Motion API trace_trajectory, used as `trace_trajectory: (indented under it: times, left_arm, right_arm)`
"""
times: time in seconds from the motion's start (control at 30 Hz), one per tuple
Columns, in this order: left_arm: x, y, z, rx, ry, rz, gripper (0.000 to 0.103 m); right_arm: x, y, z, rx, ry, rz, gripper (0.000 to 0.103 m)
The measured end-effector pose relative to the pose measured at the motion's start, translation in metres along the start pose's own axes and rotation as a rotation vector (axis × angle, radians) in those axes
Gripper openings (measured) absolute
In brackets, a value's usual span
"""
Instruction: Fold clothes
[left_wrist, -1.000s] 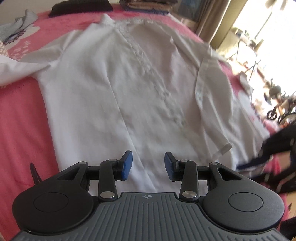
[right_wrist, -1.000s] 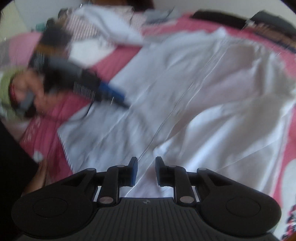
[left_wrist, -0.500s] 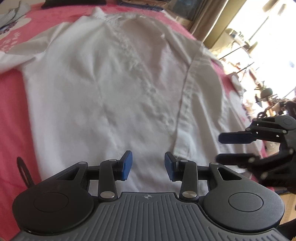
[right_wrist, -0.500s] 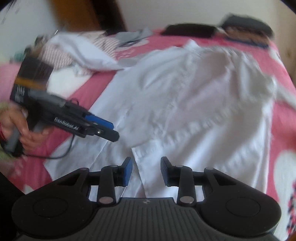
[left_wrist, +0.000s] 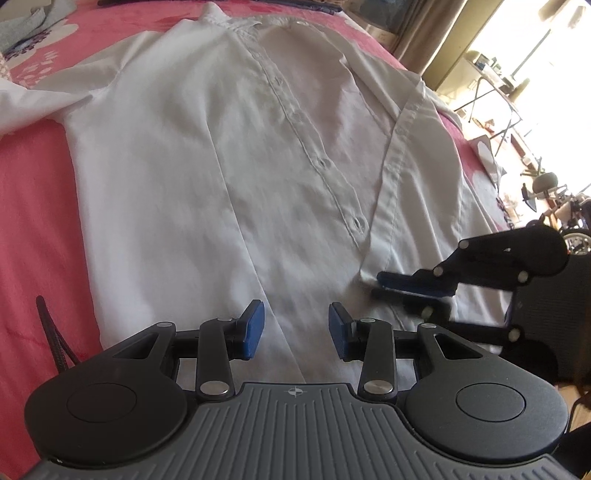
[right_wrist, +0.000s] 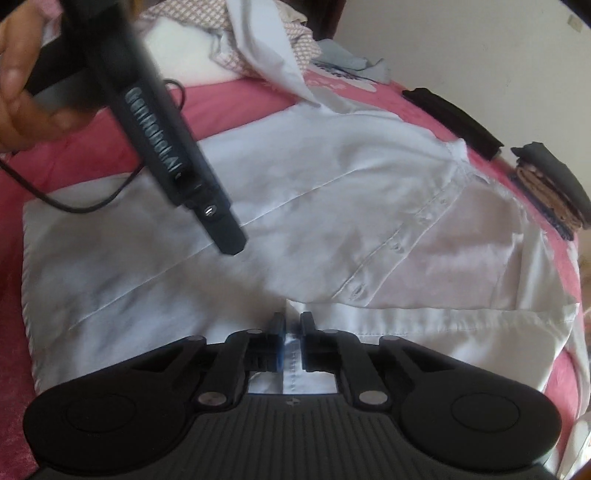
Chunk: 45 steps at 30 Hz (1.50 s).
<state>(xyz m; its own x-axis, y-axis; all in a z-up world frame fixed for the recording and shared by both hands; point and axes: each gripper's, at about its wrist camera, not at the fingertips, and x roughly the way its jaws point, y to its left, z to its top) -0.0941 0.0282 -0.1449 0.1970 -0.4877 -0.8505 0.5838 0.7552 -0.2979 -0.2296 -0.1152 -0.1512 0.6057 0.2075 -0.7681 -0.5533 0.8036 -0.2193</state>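
1. Setting: a home bedroom.
2. Bed (left_wrist: 33, 206) with a pink flowered cover, filling both views.
3. White shirt (left_wrist: 229, 155) spread flat on it; loose clothes (right_wrist: 258, 48) heaped at one far corner, folded garments (right_wrist: 550, 184) stacked along the far edge.
4. Curtain (left_wrist: 432, 33) beside a bright window.
5. Folding furniture and household clutter (left_wrist: 495, 96) past the bed's right edge.

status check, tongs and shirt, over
Left tongs open above hem. Right tongs shut on white shirt placket edge. Shirt flat on pink bed; nothing blocking.
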Motion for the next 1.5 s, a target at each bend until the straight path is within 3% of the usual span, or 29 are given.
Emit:
trace_trajectory:
  times: [0.13, 0.27, 0.5, 0.77, 0.97, 1.17, 1.3, 1.5]
  left_arm:
    - [0.003, 0.001, -0.002, 0.011, 0.001, -0.001, 0.038]
    - [0.004, 0.002, -0.004, 0.023, 0.002, 0.002, 0.038]
    - [0.003, 0.005, -0.005, 0.031, 0.001, -0.003, 0.038]
    - [0.003, 0.003, -0.005, 0.052, 0.002, -0.009, 0.038]
    - [0.001, -0.006, -0.007, 0.104, -0.006, -0.058, 0.038]
    - [-0.001, -0.029, -0.01, 0.206, 0.004, -0.183, 0.038]
    - [0.002, -0.055, -0.019, 0.326, 0.014, -0.24, 0.038]
    - [0.013, -0.077, -0.03, 0.397, 0.041, -0.271, 0.038]
  right_arm:
    - [-0.011, -0.009, 0.001, 0.051, -0.018, 0.016, 0.002]
    - [-0.039, -0.019, -0.002, 0.103, -0.049, 0.149, 0.002]
    - [-0.065, 0.0, -0.013, -0.028, 0.003, 0.392, 0.001]
    - [-0.071, 0.02, -0.023, -0.194, 0.096, 0.509, 0.001]
    - [-0.066, 0.03, -0.028, -0.248, 0.132, 0.532, 0.001]
    - [-0.057, 0.041, -0.038, -0.264, 0.154, 0.517, 0.002]
    - [-0.059, 0.042, -0.041, -0.179, 0.167, 0.478, 0.007]
    - [-0.077, 0.01, -0.052, 0.042, 0.203, 0.34, 0.01]
